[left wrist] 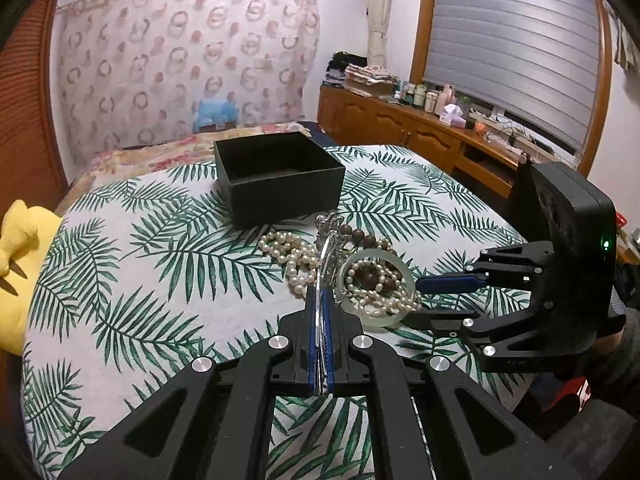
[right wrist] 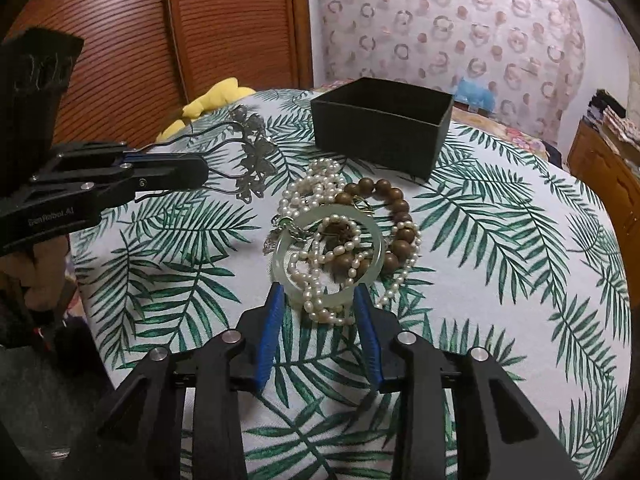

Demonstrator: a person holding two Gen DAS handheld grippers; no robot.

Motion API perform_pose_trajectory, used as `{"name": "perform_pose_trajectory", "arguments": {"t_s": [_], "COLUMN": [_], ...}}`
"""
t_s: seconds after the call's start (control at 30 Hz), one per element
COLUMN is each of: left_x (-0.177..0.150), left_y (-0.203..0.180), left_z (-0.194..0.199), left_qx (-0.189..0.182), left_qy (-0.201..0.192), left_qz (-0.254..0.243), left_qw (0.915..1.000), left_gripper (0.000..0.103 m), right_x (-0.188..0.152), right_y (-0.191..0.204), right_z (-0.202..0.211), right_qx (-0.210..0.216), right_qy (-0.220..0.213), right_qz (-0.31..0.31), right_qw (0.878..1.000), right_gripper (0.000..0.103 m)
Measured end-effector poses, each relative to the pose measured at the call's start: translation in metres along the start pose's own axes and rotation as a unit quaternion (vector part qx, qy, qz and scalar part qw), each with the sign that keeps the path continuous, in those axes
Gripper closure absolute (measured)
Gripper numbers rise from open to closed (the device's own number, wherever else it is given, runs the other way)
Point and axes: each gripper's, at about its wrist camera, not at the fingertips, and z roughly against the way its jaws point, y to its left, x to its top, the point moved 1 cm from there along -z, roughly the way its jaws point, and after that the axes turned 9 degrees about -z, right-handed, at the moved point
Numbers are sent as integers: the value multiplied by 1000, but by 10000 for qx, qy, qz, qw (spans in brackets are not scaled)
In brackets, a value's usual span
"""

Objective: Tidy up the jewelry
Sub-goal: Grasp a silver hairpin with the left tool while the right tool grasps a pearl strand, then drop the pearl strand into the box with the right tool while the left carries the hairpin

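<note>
My left gripper (left wrist: 320, 292) is shut on a silver hair comb (left wrist: 330, 240) with flower ornaments (right wrist: 252, 160) and holds it just above the leaf-print cloth, left of the jewelry pile. My right gripper (right wrist: 319, 292) stands open, its blue fingertips on either side of the near arc of a pale green bangle (right wrist: 279, 264). Whether the pads touch the bangle I cannot tell. The bangle lies on a tangle of pearl strands (right wrist: 320, 184) and a brown wooden bead bracelet (right wrist: 396, 200). Behind the pile stands an open black box (right wrist: 376, 136), which looks empty.
The leaf-print cloth (left wrist: 140, 260) covers a rounded surface that drops off on all sides. A yellow plush toy (left wrist: 20, 248) lies at its left edge. A wooden cabinet (left wrist: 400, 124) with bottles stands at the back right, and wooden slatted doors (right wrist: 120, 60) at the left.
</note>
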Motion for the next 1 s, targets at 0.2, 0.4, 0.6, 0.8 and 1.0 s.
{"name": "perform_pose_trajectory", "arguments": {"t_s": [0.2,0.4,0.6,0.8,1.0], "left_x": [-4,-4,-1,7,16], "left_y": [0,5,11,13,16], "left_z": [-3,-3,1,4,7], "left_qx": [-4,32,110,176,225], "left_qy": [44,30,-44,-144,-238], "left_qz": [30,87,114,74,17], "left_qw": [10000,10000,9999,9997,9995], "left_gripper": [101,101,101,101,101], "right_x": [0,2,12,41,68], "right_y": [7,6,1,-4,-3], "right_z": [-14,-15,2,34,59], "right_qx": [-60,-159,-133,-141,-154], "right_qy": [160,152,-87,-567,-913], "right_qz": [270,383,324,347,471], "right_qw": [9995,9990,9993,9977,9946], "right_gripper": [66,93,93,93,93]}}
